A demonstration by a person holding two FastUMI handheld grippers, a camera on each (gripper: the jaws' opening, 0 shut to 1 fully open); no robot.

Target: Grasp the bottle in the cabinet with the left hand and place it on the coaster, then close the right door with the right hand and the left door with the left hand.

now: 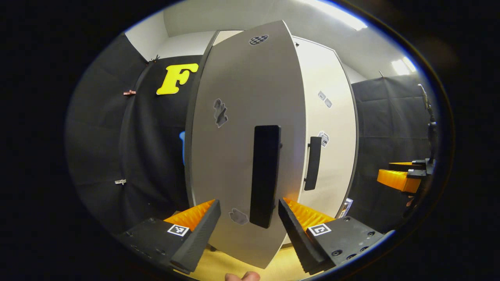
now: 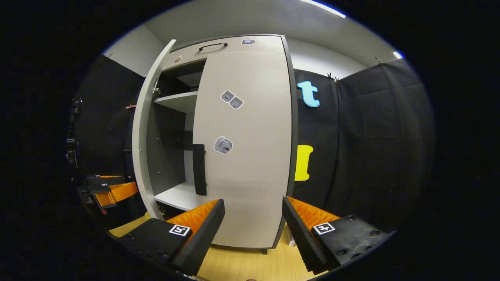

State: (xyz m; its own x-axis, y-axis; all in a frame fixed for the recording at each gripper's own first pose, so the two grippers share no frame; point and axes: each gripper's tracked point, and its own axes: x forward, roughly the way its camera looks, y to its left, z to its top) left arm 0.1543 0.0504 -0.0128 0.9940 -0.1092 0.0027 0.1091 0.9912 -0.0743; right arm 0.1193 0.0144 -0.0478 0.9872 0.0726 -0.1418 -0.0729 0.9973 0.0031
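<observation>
Up close in the left gripper view, the left tool (image 1: 249,218) stands open, its two orange-ribbed fingers spread either side of the long black bar handle (image 1: 265,175) of the pale grey left cabinet door (image 1: 242,128), touching neither it nor the panel. That door stands ajar, its free edge swung out toward the camera. Beyond that edge lies the pale right cabinet door (image 1: 330,128) with its own black handle (image 1: 313,163).

From the right gripper view, the right tool (image 2: 253,220) also stands open, holding nothing, in front of the right door (image 2: 250,156), which lies flat against the cabinet front. A wide gap remains between the left door's edge (image 2: 142,132) and the white shelves (image 2: 177,101). The left tool (image 2: 113,191) shows low beside that door. The bottle and coaster cannot be seen from these angles.
</observation>
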